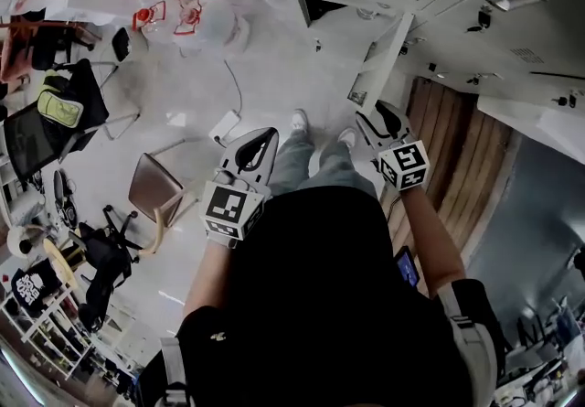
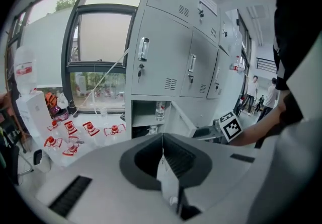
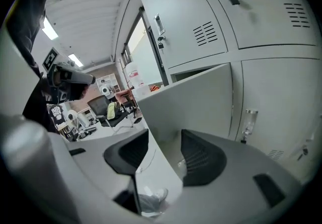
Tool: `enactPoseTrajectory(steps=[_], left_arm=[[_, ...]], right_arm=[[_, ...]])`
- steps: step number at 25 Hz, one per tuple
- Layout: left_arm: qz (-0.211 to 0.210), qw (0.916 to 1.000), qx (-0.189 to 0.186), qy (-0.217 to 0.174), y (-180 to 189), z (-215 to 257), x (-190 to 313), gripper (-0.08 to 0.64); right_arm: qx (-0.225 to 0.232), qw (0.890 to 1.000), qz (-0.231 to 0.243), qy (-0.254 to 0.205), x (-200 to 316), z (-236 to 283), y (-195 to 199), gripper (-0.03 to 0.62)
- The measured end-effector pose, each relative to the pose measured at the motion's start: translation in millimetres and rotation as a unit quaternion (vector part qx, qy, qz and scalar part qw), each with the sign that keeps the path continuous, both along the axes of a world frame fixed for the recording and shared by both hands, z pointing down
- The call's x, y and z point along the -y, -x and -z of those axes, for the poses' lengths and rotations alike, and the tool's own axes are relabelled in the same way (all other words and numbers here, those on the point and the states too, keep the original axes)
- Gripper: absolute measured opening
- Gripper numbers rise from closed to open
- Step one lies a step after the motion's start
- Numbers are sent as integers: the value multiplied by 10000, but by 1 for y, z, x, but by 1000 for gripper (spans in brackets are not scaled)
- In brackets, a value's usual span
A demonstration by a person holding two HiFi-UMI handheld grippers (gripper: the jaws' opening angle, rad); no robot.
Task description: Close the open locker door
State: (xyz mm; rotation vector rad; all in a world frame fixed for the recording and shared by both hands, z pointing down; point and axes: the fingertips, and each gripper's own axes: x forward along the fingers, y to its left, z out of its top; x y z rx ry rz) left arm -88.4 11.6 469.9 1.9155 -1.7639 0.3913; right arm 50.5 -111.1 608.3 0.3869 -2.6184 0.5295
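While the right gripper (image 3: 161,160), jaws spread, is straddling the free edge of the open locker door (image 3: 193,99) standing out from the lower locker row (image 1: 512,76), and the left gripper (image 2: 163,160) is hanging pressed together and empty, this stiff, light, smooth sheet-metal panel is probably calling for a flat push near that edge.

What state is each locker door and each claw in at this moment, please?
Grey metal lower locker door: swung open.
Grey metal upper locker doors: closed.
Left claw: shut, empty.
Right claw: open, with the door's edge between its jaws.
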Motion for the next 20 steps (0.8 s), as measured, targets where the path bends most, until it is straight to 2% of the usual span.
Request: enactPoseTrajectory(steps=[11,20], left_arm=[[849,9964,40,-62,35,5,-29,23],[1372,9905,43,-17,57,-1,-47,23]], right_arm=[[120,9972,736,-72,3,2,69,198],[199,9943,996,-321,27,-7,116,198]])
